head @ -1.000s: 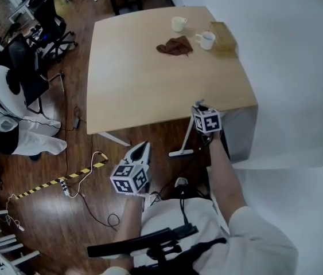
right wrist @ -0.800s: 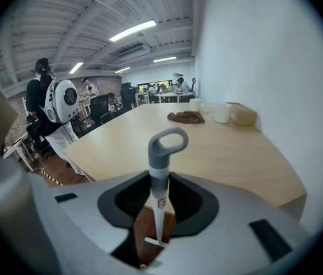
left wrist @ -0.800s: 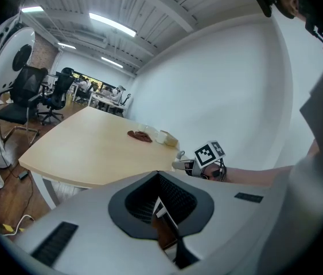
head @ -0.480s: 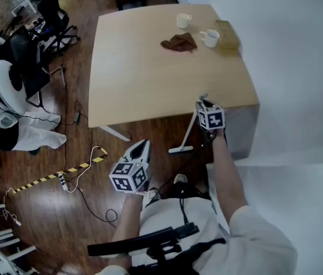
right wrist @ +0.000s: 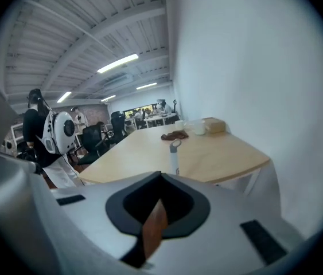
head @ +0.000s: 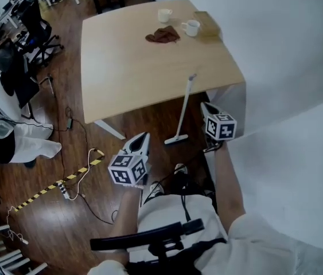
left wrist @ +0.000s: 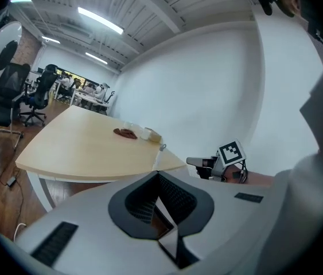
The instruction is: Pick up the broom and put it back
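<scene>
The broom [head: 182,109] stands by itself, its pale handle leaning on the front edge of the wooden table [head: 132,56] and its head [head: 175,140] on the floor. My right gripper [head: 206,106] is to the right of the handle and apart from it. Its jaws have just been closing and are shut with nothing between them. The right gripper view shows the handle top [right wrist: 174,153] ahead of the jaws. My left gripper [head: 142,138] hovers over the floor left of the broom head, shut and empty. The left gripper view takes in the handle top [left wrist: 160,148] and the right gripper [left wrist: 198,162].
Two white cups [head: 164,15] [head: 190,27], a brown cloth [head: 161,35] and a tan box [head: 207,23] sit at the table's far side. Office chairs [head: 32,30] stand at left. Cables and striped tape [head: 63,181] lie on the floor. A white wall [head: 287,67] runs along the right.
The right gripper has left the top of the broom handle and drawn back to the right. The broom stays propped on the table edge. The left gripper shifted slightly.
</scene>
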